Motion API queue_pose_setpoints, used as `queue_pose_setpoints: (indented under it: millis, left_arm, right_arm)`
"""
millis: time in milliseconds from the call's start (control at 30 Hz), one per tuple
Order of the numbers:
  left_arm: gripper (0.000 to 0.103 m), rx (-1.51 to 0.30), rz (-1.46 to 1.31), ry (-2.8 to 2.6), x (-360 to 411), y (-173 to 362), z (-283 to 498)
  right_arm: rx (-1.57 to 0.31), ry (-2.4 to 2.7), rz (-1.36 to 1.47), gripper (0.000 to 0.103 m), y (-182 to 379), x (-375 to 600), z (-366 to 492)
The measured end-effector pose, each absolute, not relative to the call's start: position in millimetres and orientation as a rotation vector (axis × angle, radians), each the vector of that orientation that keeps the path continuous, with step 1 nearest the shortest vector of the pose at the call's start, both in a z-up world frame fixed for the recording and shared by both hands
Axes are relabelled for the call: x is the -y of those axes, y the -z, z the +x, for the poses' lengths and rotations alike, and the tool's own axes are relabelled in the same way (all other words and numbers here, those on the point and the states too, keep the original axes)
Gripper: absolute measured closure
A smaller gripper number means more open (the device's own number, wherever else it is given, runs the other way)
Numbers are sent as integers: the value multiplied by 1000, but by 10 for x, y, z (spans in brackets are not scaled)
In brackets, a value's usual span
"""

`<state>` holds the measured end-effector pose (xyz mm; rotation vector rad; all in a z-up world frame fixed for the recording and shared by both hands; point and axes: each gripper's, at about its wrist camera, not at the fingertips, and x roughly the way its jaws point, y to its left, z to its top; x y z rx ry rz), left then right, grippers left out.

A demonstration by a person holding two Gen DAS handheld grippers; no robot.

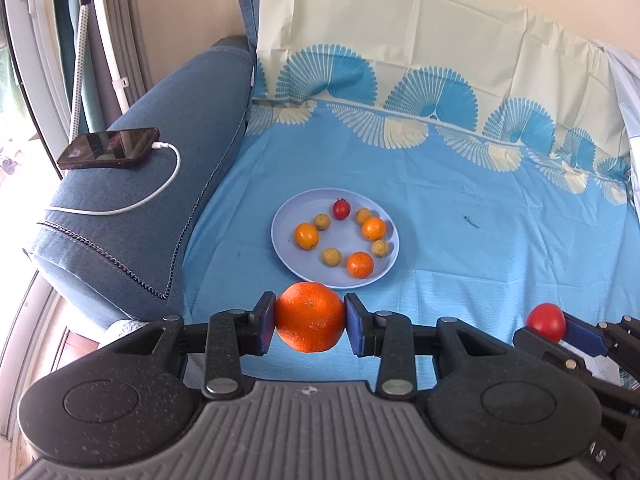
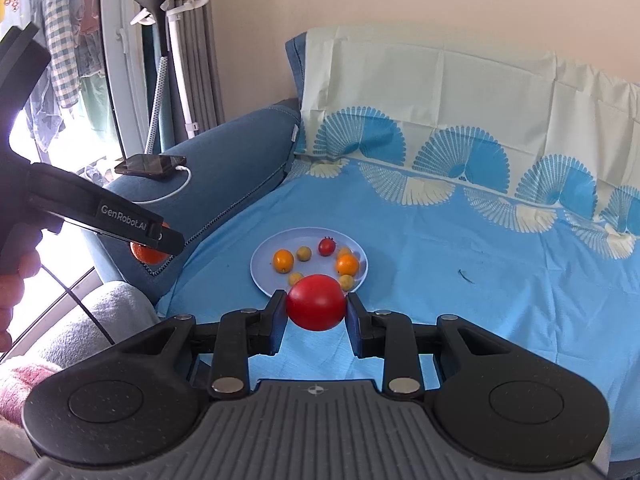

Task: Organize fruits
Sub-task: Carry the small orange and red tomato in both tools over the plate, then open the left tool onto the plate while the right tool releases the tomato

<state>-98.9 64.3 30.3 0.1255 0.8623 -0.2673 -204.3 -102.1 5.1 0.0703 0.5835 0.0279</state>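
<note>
Left tool (image 1: pixel 310 319) pinches an orange (image 1: pixel 310 317); right tool (image 2: pixel 316 309) pinches a tomato (image 2: pixel 316 307).

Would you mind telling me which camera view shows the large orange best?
The left wrist view: the large orange sits whole and centred between the left gripper fingers. In the right wrist view, only its lower part peeks out beneath that gripper's body at the left.

surface: blue bedsheet (image 1: pixel 480 248) | on it: plate (image 1: pixel 286 258) of fruits
</note>
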Motion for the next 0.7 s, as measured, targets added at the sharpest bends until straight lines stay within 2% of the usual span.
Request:
queue_pose_setpoints:
  millis: [400, 700]
  left_arm:
    - [63, -958, 141, 212, -550, -35, -246]
    - [63, -994, 184, 210, -267, 276, 514]
  right_arm:
    - [-650, -27, 125, 71, 142, 1112, -1373]
    - [-711, -37, 147, 71, 421, 1139, -565]
